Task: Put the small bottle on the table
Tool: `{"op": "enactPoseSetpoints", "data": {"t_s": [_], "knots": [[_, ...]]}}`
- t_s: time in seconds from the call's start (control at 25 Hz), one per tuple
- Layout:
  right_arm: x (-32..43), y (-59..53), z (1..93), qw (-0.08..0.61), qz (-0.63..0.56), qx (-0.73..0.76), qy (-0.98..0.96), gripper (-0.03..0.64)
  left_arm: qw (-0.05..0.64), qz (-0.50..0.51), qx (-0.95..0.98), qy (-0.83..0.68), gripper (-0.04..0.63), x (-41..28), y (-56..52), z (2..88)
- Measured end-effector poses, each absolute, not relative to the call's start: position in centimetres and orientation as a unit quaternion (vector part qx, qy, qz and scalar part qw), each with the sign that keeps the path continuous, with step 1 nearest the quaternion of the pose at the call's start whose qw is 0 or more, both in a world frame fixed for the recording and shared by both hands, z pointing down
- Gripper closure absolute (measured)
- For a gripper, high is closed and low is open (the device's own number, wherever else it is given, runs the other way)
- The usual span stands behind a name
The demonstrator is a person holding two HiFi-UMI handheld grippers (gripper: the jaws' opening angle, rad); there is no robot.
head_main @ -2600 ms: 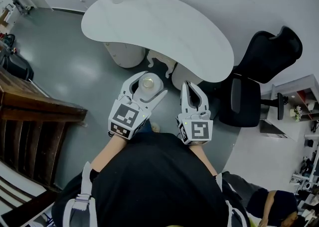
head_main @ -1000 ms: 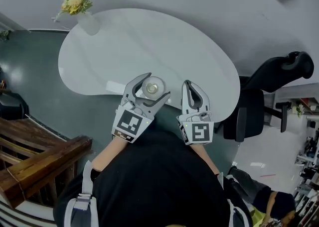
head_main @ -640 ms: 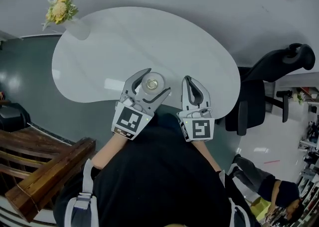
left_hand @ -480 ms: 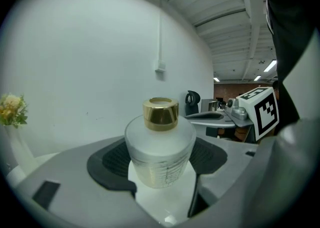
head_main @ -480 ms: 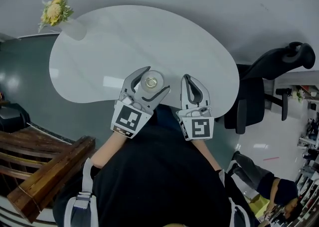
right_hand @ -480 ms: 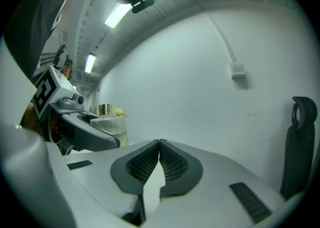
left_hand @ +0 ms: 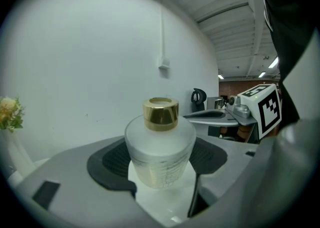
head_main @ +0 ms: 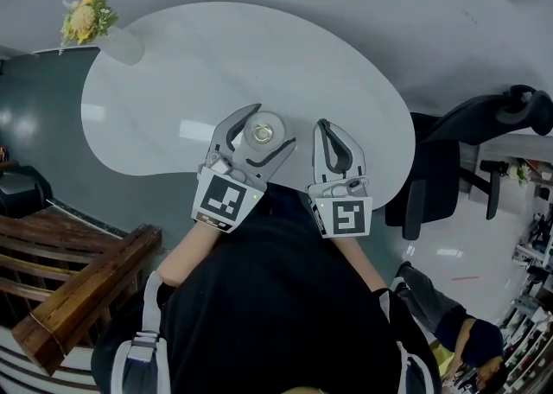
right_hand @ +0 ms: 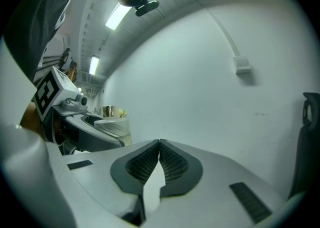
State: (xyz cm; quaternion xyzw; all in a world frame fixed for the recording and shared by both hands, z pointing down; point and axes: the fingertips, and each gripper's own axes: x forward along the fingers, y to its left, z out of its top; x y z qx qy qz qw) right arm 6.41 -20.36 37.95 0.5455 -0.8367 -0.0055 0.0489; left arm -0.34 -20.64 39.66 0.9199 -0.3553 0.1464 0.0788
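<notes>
Small bottle (left_hand: 160, 144) clamped between left gripper (head_main: 257, 147) jaws

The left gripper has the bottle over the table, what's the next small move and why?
Probably lower the left gripper straight down until the bottle meets the table. Its fingers are clamped on the bottle, which is upright above the near part of the tabletop. I cannot tell how far above, so go slowly before opening.
</notes>
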Motion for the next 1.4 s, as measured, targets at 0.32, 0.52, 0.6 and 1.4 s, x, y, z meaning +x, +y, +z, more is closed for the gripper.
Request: {"op": "enactPoseSetpoints", "data": {"t_s": [0.32, 0.52, 0.6, 1.4], "knots": [[7.4, -22.4, 39.7, 0.063, 0.002, 0.535, -0.843, 0.594, 0.076, 0.157, 0.917, -0.358, 0.262, 0.9, -23.6, 41.1], [8.1, -23.9, 40.8, 0.060, 0.003, 0.534, -0.843, 0.594, 0.075, 0.163, 0.917, -0.357, 0.262, 1.7, -25.2, 42.6], [8.4, -24.3, 41.6, 0.072, 0.006, 0.530, -0.845, 0.594, 0.075, 0.166, 0.916, -0.357, 0.262, 2.0, -25.7, 43.2], [9.6, -28.6, 49.0, 0.123, 0.025, 0.507, -0.853, 0.594, 0.058, 0.203, 0.920, -0.330, 0.262, 4.5, -30.4, 51.4]]}}
